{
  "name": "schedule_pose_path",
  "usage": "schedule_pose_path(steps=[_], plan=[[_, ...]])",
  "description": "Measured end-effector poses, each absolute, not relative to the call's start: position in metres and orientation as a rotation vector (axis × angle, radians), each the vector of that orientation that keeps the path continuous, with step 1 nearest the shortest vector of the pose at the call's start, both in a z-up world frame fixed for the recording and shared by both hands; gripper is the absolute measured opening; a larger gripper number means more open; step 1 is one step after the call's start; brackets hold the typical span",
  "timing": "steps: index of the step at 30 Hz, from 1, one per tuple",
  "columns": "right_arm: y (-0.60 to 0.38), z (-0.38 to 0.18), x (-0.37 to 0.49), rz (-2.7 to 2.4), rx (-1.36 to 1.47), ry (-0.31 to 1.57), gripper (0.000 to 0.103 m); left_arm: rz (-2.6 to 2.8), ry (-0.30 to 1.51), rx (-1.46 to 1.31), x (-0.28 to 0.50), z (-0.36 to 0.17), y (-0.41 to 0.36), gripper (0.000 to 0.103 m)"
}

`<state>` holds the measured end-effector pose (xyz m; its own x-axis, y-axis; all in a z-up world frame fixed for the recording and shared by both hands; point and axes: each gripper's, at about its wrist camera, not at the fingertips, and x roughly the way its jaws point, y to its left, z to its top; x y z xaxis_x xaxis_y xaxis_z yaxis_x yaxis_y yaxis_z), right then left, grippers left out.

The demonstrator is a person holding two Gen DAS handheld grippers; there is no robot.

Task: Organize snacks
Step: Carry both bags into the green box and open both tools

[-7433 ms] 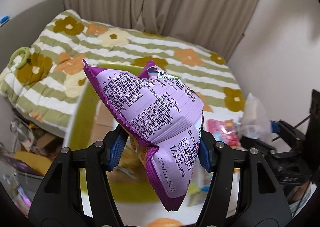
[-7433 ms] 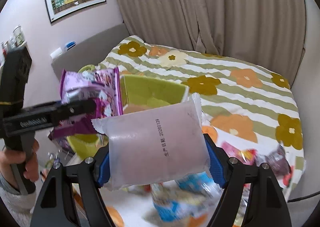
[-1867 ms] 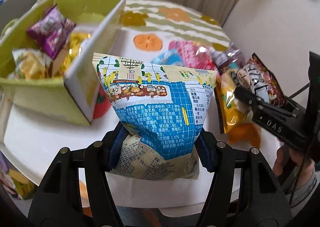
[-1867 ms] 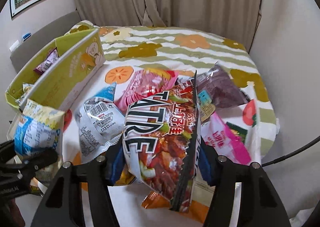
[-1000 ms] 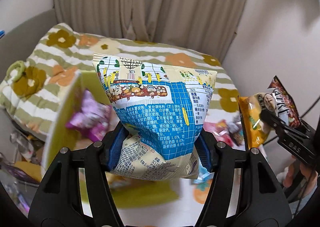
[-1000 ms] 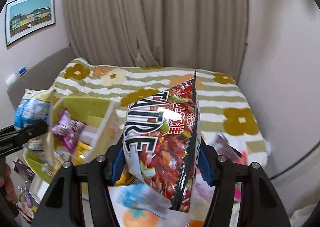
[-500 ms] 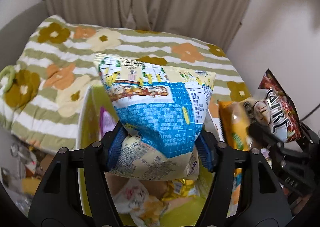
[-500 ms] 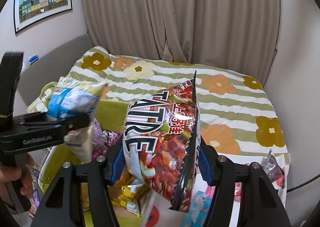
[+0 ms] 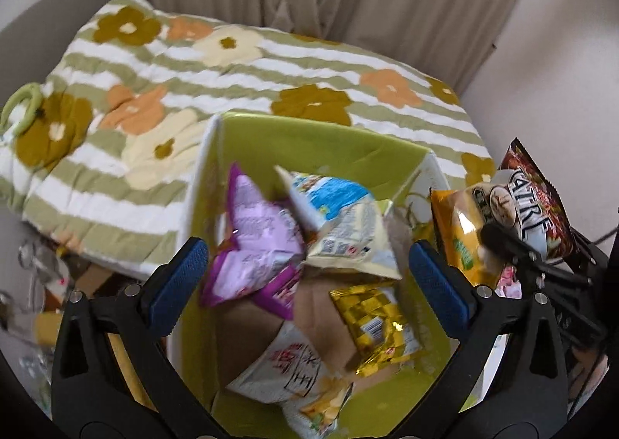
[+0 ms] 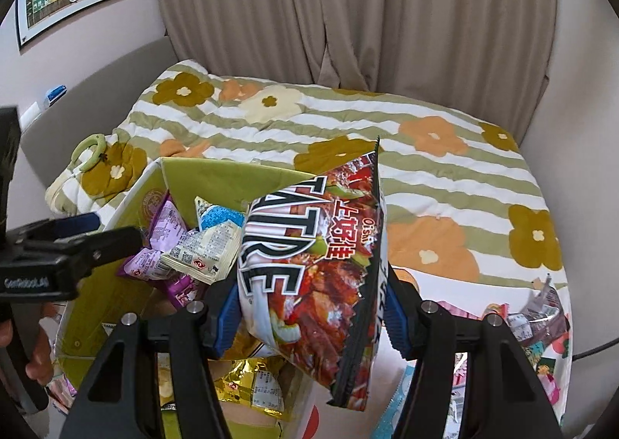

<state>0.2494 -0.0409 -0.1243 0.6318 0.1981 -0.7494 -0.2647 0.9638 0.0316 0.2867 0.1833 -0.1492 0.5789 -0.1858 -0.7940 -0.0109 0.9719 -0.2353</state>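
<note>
From where I stand, the job looks well underway but not finished. The green box (image 9: 321, 129) already holds a fair heap: a blue-and-white chip bag (image 9: 340, 222) lying on top toward the box's 12 o'clock side, a purple snack packet (image 9: 255, 245) touching it at about 9 o'clock, a gold checkered packet (image 9: 371, 326) lower down at 4 o'clock, and a white packet with red characters (image 9: 294, 369) near 6 o'clock. Brown cardboard floor shows between them, so there is room left.

The left gripper (image 9: 309, 272) hangs directly over the box with its blue pads spread wide and nothing between them; I judge its bag is the blue-and-white one now resting in the pile.

The right gripper (image 10: 309, 303) is pinching a red chip bag (image 10: 313, 253) upright between its pads, held above the box's near right corner, at roughly 3 o'clock of the heap. That bag looks next to go in.

Off at 4 o'clock in the right wrist view, loose packets (image 10: 541, 323) lie on the white table (image 10: 456, 288), well apart from the box. Those remain to be gathered, so I reckon several trips are left.
</note>
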Motion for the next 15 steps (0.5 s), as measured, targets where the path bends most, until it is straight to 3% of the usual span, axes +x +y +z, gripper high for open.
schedule_pose_path(steps=[6, 9, 10, 11, 12, 15], plan=[[-0.033, -0.128, 0.278, 0.272, -0.124, 0.867, 0.058, -0.066, 0.939, -0.234, 0.291, -0.145, 0.190, 0.103], [-0.024, -0.133, 0.291, 0.252, -0.160, 0.876, 0.065, -0.056, 0.934, -0.227, 0.290, -0.144, 0.189, 0.103], [-0.022, -0.135, 0.293, 0.232, -0.180, 0.864, 0.077, -0.054, 0.937, -0.226, 0.289, -0.144, 0.189, 0.103], [-0.021, -0.135, 0.294, 0.219, -0.196, 0.850, 0.096, -0.054, 0.939, -0.228, 0.289, -0.145, 0.189, 0.103], [-0.020, -0.135, 0.293, 0.224, -0.203, 0.842, 0.102, -0.056, 0.940, -0.235, 0.287, -0.146, 0.189, 0.103], [-0.022, -0.134, 0.287, 0.247, -0.195, 0.828, 0.103, -0.052, 0.943, -0.241, 0.280, -0.148, 0.190, 0.103]])
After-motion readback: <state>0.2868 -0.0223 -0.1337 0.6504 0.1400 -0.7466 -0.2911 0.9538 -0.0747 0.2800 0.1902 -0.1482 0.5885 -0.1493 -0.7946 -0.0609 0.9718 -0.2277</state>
